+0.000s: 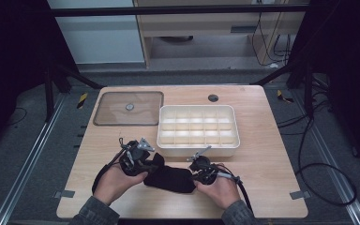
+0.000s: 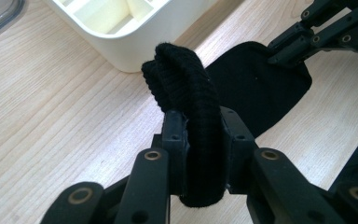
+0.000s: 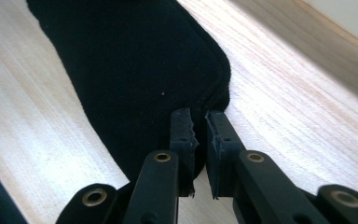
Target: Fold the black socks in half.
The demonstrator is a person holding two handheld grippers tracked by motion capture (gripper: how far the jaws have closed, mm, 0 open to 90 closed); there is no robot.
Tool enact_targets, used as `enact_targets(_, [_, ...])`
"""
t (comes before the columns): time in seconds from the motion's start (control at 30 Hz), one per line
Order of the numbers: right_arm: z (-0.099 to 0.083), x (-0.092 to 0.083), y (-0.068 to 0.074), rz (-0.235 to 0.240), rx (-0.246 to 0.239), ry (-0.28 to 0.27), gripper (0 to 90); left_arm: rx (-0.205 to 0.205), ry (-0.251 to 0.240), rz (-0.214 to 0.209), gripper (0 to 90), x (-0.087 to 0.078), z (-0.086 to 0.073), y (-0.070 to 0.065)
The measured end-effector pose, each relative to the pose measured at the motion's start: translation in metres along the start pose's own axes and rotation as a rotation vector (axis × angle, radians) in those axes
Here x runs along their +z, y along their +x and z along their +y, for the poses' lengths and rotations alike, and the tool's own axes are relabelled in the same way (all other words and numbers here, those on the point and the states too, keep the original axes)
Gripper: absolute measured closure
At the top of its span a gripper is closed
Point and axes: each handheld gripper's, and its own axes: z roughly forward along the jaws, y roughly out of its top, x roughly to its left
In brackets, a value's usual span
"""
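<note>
- Left gripper (image 2: 204,128) clamps a thick bunched fold of the black sock (image 2: 186,93); its jaws stand narrow with the ribbed cloth packed between them, and the fold rises past the jaw tips in a rounded hump; a bit of cloth also hangs below the jaws toward the camera
- Right gripper (image 3: 199,123) has its jaws nearly together, pinching the thin edge of the same sock at its rounded end (the pads press on the hem; how much cloth lies between them I cannot tell)
- Between the two grippers the sock lies flat on the wooden table (image 1: 262,159), stretching from the left gripper's bunch across to the right gripper's pinch; in the high view it shows as a dark strip (image 1: 168,178) joining both tools
- Ahead of the left gripper, just beyond the raised fold, stands the white divided tray (image 1: 198,126); its near wall is close to the sock but not touching it, as far as the left gripper view shows
- Farther off from the left gripper, beside the tray, lies a clear lid (image 1: 129,108) flat on the table
- From the left gripper's camera, the right gripper appears beyond the sock, at the far end of the flat part
- A hand holds each gripper from the near side of the table; grey sleeves show at the wrists
</note>
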Motion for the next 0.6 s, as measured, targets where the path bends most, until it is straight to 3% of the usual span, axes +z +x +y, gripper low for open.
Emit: enact_targets(0.6, [0.001, 0.000, 0.007, 0.030, -0.010, -0.008, 83.3, 0.019, 0.015, -0.043, 74.7, 0.029, 0.009, -0.021])
